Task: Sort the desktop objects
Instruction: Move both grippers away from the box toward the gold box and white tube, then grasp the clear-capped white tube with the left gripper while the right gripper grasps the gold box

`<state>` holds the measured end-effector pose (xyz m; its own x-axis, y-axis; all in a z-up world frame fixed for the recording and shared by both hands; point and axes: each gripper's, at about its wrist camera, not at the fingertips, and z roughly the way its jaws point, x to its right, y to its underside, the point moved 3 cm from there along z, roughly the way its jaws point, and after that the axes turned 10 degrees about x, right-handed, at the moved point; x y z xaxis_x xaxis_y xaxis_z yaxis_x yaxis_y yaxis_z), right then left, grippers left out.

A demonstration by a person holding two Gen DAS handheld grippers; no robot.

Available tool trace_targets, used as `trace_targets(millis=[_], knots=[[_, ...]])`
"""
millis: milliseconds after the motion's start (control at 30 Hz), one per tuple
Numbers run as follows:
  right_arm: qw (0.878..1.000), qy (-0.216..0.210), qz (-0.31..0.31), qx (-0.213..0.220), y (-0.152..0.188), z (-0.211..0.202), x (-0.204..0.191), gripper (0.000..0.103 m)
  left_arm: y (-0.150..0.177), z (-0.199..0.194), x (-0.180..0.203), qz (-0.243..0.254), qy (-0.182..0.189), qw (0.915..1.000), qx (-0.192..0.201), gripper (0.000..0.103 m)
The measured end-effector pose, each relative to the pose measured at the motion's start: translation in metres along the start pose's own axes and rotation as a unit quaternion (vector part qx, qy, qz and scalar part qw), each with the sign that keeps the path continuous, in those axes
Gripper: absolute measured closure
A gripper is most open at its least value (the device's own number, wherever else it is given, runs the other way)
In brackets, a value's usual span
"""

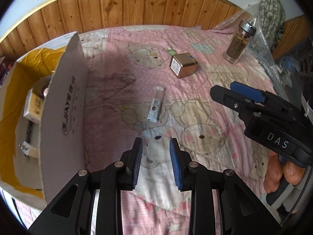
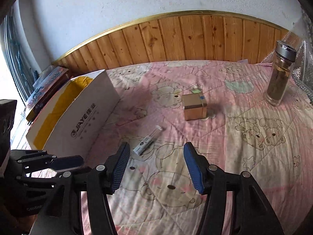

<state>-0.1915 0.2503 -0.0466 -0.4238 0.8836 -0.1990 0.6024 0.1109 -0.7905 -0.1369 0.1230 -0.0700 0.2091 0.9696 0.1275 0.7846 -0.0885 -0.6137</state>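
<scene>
On the pink bear-print quilt (image 1: 121,45): I have three loose things left, a small clear plastic tube with a white printed label (image 1: 155,105), a gold square tin (image 1: 183,65) and a tall glass bottle with a silver cap (image 1: 239,43).
Box: the white cardboard box with a yellow lining (image 1: 64,105) stands at my left, some items already inside it; I judge it to be the sorting target.
Left gripper (image 1: 156,163): my blue-padded fingers stand moderately parted, nothing between them.
Right gripper (image 2: 156,166): spread wider, also holding nothing.
Tube relative to tools: it lies flat just ahead of the left gripper, roughly on its centre line; in the right wrist view it lies just ahead and left of centre, near the left finger.
Tin and bottle: the tin lies farther back beyond the tube; the bottle stands upright, well apart at the far right.
Risk, roll: the tube looks round and light, so a finger touching it off-centre could roll it away.
Risk, cloth: closing low could pinch the soft quilt along with the tube.
Risk, crowding: my two grippers sit near each other, so both reaching for the tube could collide.
Risk, box flap: the raised box wall sits near the left gripper's route and could be knocked.
</scene>
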Motion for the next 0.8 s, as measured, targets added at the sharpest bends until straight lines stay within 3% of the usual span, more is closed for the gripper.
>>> trace_targets(millis=[233,567,600,667,800], knots=[[0.999,0.034,-0.003,-0.014,-0.027,0.064,0.039,0.037,-0.019,0.067,-0.003,-0.018,-0.008,0.9995,-0.024,0.073],[0.996,0.064,-0.032,-0.046,-0.036,0.149,0.062,0.030,-0.024,0.118,-0.007,-0.030,-0.001,0.9985,-0.046,0.073],[0.996,0.063,-0.036,-0.049,-0.035,0.155,0.064,0.034,-0.024,0.117,-0.006,-0.026,0.001,0.9990,-0.036,0.073],[0.996,0.055,-0.042,-0.057,-0.033,0.162,0.066,0.051,-0.026,0.118,-0.006,-0.015,-0.008,0.9994,-0.031,0.084],[0.997,0.046,-0.044,-0.054,-0.031,0.157,0.066,0.051,-0.029,0.116,-0.009,-0.025,-0.004,0.9992,-0.030,0.084]])
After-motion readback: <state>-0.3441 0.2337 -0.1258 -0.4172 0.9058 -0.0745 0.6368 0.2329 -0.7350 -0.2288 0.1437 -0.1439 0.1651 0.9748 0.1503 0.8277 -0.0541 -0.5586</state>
